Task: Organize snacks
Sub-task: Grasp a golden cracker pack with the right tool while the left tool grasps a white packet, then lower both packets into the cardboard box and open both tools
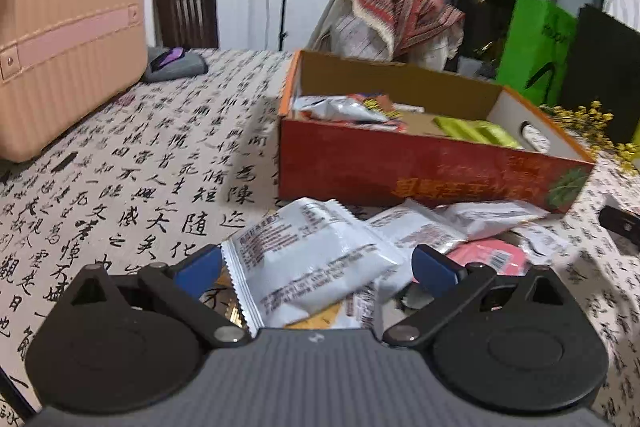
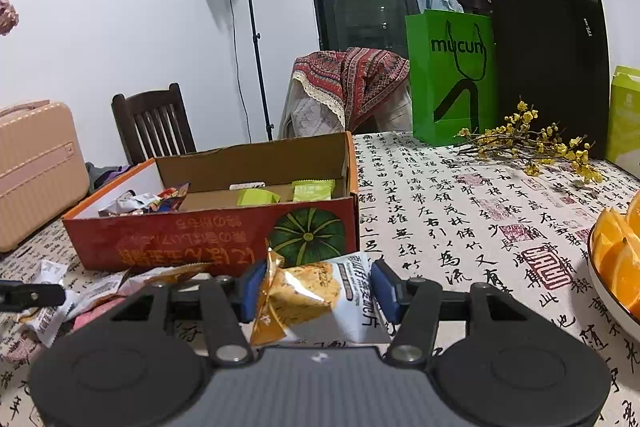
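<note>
A red cardboard box printed with a green pumpkin is sitting open on the calligraphy tablecloth. Crumpled silver snack wrappers are lying at its left end, and green snack packets are leaning against its far wall toward the right. A pink hard case is standing well to the left of the box, while a green paper bag and a black bag are standing at the table's far edge behind a spray of yellow blossoms. A bowl of orange wedges is sitting at the right edge.

A loose pile of snack packets is lying on the cloth just in front of the box. The left gripper is hovering over this pile with its jaws wide apart around a white packet, the pads not pressing it. The right gripper is pinching an orange-and-white chip packet between its blue pads, jaws about half open, with the packet just in front of the box's near wall.
</note>
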Available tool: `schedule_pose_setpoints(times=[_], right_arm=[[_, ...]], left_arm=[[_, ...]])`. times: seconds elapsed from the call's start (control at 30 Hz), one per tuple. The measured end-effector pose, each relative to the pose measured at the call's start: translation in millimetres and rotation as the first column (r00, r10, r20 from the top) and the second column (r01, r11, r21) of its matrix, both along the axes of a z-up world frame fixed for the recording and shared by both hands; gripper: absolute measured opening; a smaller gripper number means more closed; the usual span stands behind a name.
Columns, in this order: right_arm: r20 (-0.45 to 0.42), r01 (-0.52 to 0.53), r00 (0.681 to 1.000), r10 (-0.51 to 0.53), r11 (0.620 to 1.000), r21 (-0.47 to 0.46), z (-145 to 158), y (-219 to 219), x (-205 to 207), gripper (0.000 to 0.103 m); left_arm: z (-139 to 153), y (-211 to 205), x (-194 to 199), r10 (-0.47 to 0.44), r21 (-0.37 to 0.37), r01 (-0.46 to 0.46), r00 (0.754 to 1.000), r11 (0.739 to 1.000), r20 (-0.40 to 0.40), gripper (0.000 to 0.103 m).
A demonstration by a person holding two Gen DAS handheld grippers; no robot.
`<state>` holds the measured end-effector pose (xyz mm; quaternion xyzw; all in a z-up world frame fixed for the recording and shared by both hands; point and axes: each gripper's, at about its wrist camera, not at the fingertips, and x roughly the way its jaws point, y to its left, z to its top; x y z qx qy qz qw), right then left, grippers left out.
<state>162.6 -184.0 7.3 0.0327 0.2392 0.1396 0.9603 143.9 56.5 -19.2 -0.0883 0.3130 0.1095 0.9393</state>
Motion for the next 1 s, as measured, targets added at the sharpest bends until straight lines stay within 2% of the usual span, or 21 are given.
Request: schedule_pose_setpoints(times=[0.1,0.17,0.27,0.67,1.0], right_arm=[[0.005,-0.008,1.0,0.008,1.0,-0.005,0,1,0,0.056],[0.009,-0.008,1.0,0.008,1.0,-0.006,0,2,-1,0.056],[0.007,-0.004,1.0,0.004,1.0,-0.007,0,2,0,0.056],[0.044,0.005,0.999,-0.004,1.0,-0.008,3,2,-5,0.056],[0.115,0.001,0.993,0.0,1.0,-0.011,34,5,-11,0.056]], left_arm=[[-2,6,3,0.016,-0.027,-0.015,1.0,1.0,0.013,0.103],[-2,8,2,0.016,-0.034,-0.015,1.0,0.999,0.023,0.095],[-1,9,0,0.003,-0.051,-0.001,0.999,0.999,0.037,0.09],[19,5,-18,-0.003,-0.031,0.007,0.992,0.999,0.125,0.088],[51,-6,-12,-0.034,0.002,0.034,0.981,0.999,0.192,0.088]])
